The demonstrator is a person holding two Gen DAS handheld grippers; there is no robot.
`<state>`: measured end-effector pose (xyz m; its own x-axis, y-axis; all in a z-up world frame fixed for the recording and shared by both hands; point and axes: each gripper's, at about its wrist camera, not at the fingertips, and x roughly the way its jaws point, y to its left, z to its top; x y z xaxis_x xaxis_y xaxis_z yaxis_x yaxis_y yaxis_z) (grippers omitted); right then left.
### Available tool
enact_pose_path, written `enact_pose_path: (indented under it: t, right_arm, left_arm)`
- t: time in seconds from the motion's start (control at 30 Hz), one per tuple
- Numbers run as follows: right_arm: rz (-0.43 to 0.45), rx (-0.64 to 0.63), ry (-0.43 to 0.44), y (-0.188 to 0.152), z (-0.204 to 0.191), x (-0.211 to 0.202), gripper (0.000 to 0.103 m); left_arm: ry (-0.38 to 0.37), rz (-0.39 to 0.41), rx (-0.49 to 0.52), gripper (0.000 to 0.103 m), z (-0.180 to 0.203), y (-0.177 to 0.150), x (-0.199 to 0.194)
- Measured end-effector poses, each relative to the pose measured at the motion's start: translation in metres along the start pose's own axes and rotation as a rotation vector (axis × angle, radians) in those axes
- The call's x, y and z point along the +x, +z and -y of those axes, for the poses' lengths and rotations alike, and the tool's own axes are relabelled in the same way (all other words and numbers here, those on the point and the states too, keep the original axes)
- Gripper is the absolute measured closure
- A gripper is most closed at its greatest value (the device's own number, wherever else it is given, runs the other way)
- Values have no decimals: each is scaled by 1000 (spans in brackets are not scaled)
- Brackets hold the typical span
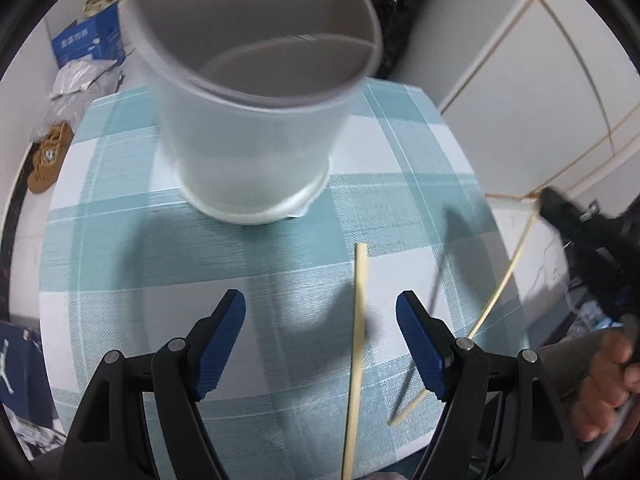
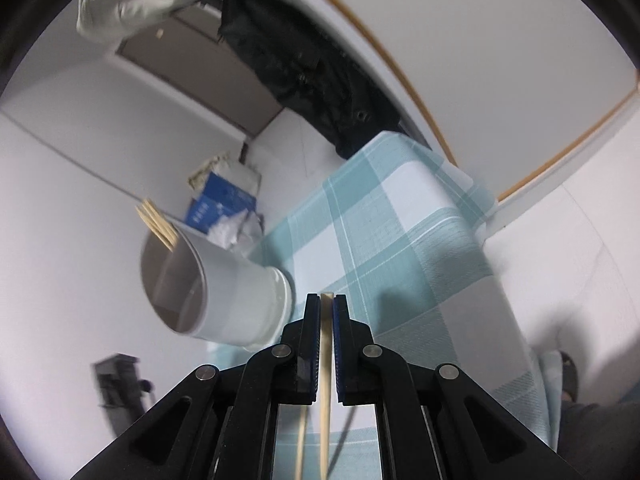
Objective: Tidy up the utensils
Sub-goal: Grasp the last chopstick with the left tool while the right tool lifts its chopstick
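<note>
The right gripper [image 2: 327, 300] is seen with its blue pads pressed together on a pale chopstick [image 2: 325, 360], which runs back between the arms and is cut off at the bottom edge of the right wrist view. A second thin pale stick beside it is blurred, and whether it is another chopstick cannot be told. In the left wrist view the same gripper [image 1: 548, 200] appears only as a dark smear at the right edge, the clamped chopstick [image 1: 500, 288] slanting down from it to the tablecloth; the hand [image 1: 612, 384] carrying it is partly cut off.

The left gripper [image 1: 320, 320] is held with its jaws wide apart and nothing touched by them. A loose chopstick [image 1: 357, 352] lies on the cloth between the jaws, nearer the right pad, its near end hidden at the frame's lower edge.

Beyond them a white divided cup [image 1: 256, 120] stands on the checked tablecloth [image 1: 140, 240]. An inner partition is visible, and the near compartments appear empty. Several chopsticks [image 2: 156, 220] are seen standing in the cup [image 2: 224, 292] at its far side; which compartment holds them cannot be told.

A blue box [image 1: 88, 40] and crumpled plastic [image 1: 76, 80] are seen past the table's far edge.
</note>
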<state>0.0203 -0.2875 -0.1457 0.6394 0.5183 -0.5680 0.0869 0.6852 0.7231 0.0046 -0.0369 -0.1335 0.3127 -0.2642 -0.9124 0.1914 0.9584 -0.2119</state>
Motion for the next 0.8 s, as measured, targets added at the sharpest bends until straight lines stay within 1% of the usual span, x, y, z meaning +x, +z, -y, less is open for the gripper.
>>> enact_pose_path:
  t: [0.07, 0.1, 0.2, 0.3, 0.37, 0.4, 0.43, 0.5, 0.57, 0.6, 0.63, 0.67, 0.7, 0.73, 0.77, 0.8]
  right_arm:
    - [12, 18, 11, 5, 6, -8, 98]
    - [17, 27, 19, 6, 8, -12, 103]
    - [25, 33, 24, 8, 14, -21, 103]
    - [8, 16, 13, 4, 14, -24, 103]
    - [-22, 13, 5, 1, 16, -17, 103]
    - [-29, 17, 2, -2, 18, -18, 103]
    - [-37, 26, 2, -3, 20, -17, 103]
    - [-51, 37, 8, -5, 23, -17, 103]
    - [-48, 43, 8, -5, 25, -20, 101]
    - [-45, 49, 7, -5, 26, -21, 100]
    - [-41, 54, 5, -5, 28, -23, 100]
    - [-36, 64, -1, -4, 30, -24, 100]
    - [-33, 74, -7, -4, 32, -25, 100]
    - [-33, 92, -13, -4, 37, -26, 100]
    - [-35, 104, -18, -4, 40, -26, 100]
    - [-35, 112, -23, -4, 42, -26, 100]
  left_arm:
    - [31, -2, 35, 29, 6, 1, 3]
    - [48, 8, 48, 29, 9, 2, 3]
    - [58, 7, 84, 29, 15, 6, 4]
    - [77, -3, 88, 29, 15, 8, 10]
    - [89, -30, 81, 37, 13, 10, 16]
    - [94, -44, 80, 47, 14, 10, 20]
    - [93, -50, 82, 50, 17, 9, 22]
    - [104, -61, 99, 50, 24, 9, 28]
    - [153, -73, 125, 51, 31, 10, 35]
    - [170, -64, 132, 53, 34, 11, 36]
    - [177, -59, 135, 59, 36, 12, 36]
    - [167, -57, 137, 62, 38, 13, 36]
    - [167, -54, 141, 68, 39, 14, 36]
    - [164, -53, 146, 76, 41, 15, 36]
    - [155, -54, 163, 81, 44, 16, 36]
    - [148, -56, 180, 90, 48, 16, 36]
